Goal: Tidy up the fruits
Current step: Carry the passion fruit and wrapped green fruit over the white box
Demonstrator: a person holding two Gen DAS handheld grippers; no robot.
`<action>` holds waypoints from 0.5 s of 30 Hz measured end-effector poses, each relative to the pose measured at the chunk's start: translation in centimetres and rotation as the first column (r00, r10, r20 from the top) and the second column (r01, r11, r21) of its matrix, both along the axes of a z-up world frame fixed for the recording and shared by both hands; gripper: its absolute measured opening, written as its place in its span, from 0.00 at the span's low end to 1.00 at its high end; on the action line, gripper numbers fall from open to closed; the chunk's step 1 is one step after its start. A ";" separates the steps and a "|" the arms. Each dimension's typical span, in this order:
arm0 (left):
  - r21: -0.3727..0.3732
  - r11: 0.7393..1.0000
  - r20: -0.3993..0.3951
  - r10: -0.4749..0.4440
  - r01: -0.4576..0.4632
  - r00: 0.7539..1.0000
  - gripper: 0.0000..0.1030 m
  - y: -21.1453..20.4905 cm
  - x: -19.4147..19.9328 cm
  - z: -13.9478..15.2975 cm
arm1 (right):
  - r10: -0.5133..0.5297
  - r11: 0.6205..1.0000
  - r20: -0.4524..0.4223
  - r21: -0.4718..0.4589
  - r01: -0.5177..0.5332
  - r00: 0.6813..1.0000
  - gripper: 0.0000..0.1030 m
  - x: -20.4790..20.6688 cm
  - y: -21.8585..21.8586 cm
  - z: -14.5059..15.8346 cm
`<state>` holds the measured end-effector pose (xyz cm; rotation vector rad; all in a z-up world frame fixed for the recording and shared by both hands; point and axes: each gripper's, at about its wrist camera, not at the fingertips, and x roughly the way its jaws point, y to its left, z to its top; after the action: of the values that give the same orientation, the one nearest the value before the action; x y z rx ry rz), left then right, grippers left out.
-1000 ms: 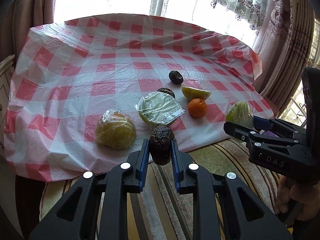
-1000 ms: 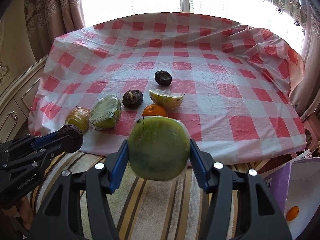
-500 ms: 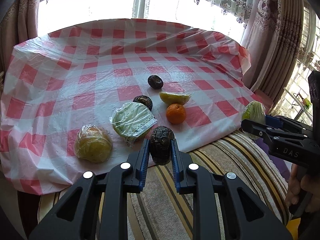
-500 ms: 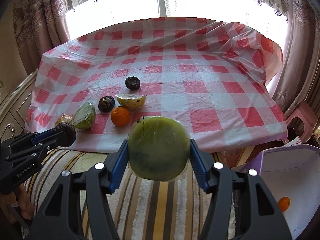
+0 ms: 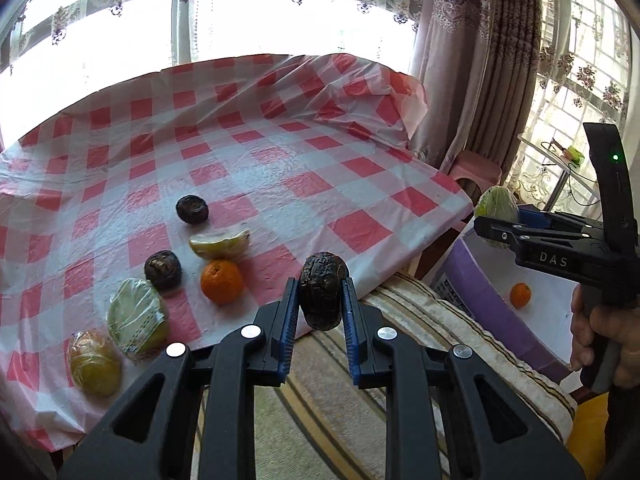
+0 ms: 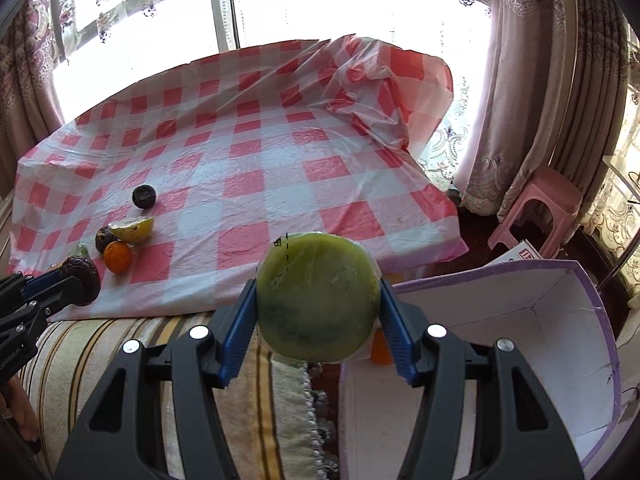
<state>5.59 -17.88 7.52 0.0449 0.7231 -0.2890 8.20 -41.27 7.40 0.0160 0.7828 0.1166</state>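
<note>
My left gripper [image 5: 320, 300] is shut on a dark wrinkled passion fruit [image 5: 323, 289], held above the striped sofa edge. My right gripper [image 6: 318, 300] is shut on a green fruit piece wrapped in plastic film [image 6: 318, 298], over the near rim of a white box with purple edges [image 6: 560, 304]. An orange [image 5: 520, 295] lies inside that box. On the checked tablecloth [image 5: 248, 168] remain two dark passion fruits [image 5: 192, 209] [image 5: 163, 265], a yellow fruit wedge [image 5: 219, 243], an orange [image 5: 221, 282], a wrapped green piece [image 5: 136, 318] and a wrapped yellow fruit [image 5: 94, 362].
A striped sofa cushion [image 5: 332, 412] lies between the table and me. A pink plastic stool [image 6: 540, 208] stands by the curtains [image 6: 540, 80] to the right of the table. A person's hand [image 5: 592, 336] grips the right gripper's handle.
Both grippers swung to the right with their fruit, away from the table front. The purple-edged box came into both views, and the right gripper now hangs over its rim.
</note>
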 end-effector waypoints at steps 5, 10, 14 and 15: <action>0.025 0.995 0.009 -0.101 0.101 0.995 0.19 -4.6 0.9 0.2 | -0.089 0.996 -0.003 -0.034 0.088 0.996 0.57 0.7 -3.8 -0.7; 0.038 0.978 0.001 -0.206 0.206 0.979 0.19 -9.2 1.9 0.4 | -0.158 0.986 -0.027 -0.058 0.156 0.987 0.57 1.5 -6.8 -1.7; 0.041 0.957 -0.010 -0.288 0.288 0.958 0.19 -13.0 2.5 0.3 | -0.202 0.977 -0.057 -0.086 0.197 0.978 0.57 2.0 -8.8 -2.8; 0.043 0.951 -0.016 -0.305 0.305 0.952 0.19 -13.9 2.7 0.1 | -0.212 0.974 -0.066 -0.097 0.205 0.975 0.57 2.1 -9.2 -3.1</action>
<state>8.25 -31.81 7.66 0.2003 0.7315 -0.5694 10.26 -50.48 4.35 0.0179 0.8569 -0.1190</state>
